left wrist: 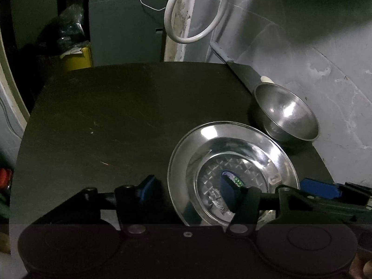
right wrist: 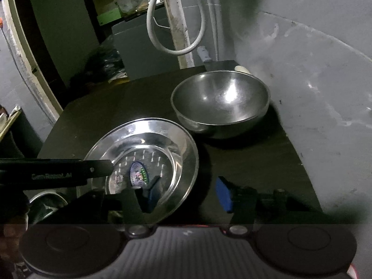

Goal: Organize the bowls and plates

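1. The left gripper stood open, its blue-padded fingers spread wide; one sat over the dark table and the other reached over the inside of the steel plate, with the plate's near rim lying between them. I could not tell whether either pad touched the metal.
2. The right gripper was open as well, holding nothing. Its left finger hung over the plate's near edge, and its right finger stood over bare tabletop beside the plate.
3. The steel plate lay on the black table toward its right side, with a small round sticker in its patterned centre.
4. Just behind the plate, near the wall, sat a steel bowl, upright and apart from the plate by a narrow gap.
5. The grey tiled wall ran along the table's right edge, and a loop of white hose hung above the far corner.
6. Another metal dish showed low beyond the table's left edge, only partly seen.
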`<state>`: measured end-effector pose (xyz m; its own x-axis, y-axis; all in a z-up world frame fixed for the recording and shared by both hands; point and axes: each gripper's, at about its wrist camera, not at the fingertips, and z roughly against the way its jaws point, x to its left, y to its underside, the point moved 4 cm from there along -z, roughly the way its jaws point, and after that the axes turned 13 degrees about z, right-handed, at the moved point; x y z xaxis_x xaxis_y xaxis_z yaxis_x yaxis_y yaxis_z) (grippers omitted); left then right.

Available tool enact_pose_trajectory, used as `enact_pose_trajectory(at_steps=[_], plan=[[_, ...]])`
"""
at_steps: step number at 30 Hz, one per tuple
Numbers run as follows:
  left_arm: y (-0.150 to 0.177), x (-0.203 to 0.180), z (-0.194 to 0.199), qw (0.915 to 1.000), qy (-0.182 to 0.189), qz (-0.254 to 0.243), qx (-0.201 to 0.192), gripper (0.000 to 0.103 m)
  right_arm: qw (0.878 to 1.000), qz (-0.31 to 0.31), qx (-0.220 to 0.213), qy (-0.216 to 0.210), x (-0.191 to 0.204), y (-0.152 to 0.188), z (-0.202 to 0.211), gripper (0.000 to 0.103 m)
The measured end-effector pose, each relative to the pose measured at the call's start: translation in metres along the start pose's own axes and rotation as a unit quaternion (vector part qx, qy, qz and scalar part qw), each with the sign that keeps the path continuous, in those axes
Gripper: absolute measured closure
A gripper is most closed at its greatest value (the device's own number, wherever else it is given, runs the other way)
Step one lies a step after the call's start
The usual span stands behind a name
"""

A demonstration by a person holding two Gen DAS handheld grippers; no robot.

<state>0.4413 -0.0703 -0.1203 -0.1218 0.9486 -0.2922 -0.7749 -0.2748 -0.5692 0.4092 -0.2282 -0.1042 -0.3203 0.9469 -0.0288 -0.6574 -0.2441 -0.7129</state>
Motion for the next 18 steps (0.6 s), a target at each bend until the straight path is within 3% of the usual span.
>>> enact_pose_trajectory(at_steps=[2, 6, 13, 18], plan=[[0.001, 0.0, -0.001, 1.0, 0.0, -0.003, 0.002, 0.045, 1.0, 0.003, 0.001, 0.001, 0.001, 0.0, -0.002, 0.049], [0.002, 0.002, -0.004, 0.9999, 0.002, -0.002, 0.011, 0.059, 1.0, 0.006, 0.006, -0.001, 0.004, 0.0, -0.006, 0.065], [0.003, 0.008, -0.004, 1.0, -0.003, 0.004, 0.004, 0.078, 1.0, 0.009, 0.005, 0.001, 0.012, -0.001, -0.007, 0.075], [0.001, 0.015, 0.006, 1.0, 0.003, 0.007, -0.004, 0.079, 1.0, 0.013, -0.005, 0.002, 0.018, -0.004, 0.0, 0.076]])
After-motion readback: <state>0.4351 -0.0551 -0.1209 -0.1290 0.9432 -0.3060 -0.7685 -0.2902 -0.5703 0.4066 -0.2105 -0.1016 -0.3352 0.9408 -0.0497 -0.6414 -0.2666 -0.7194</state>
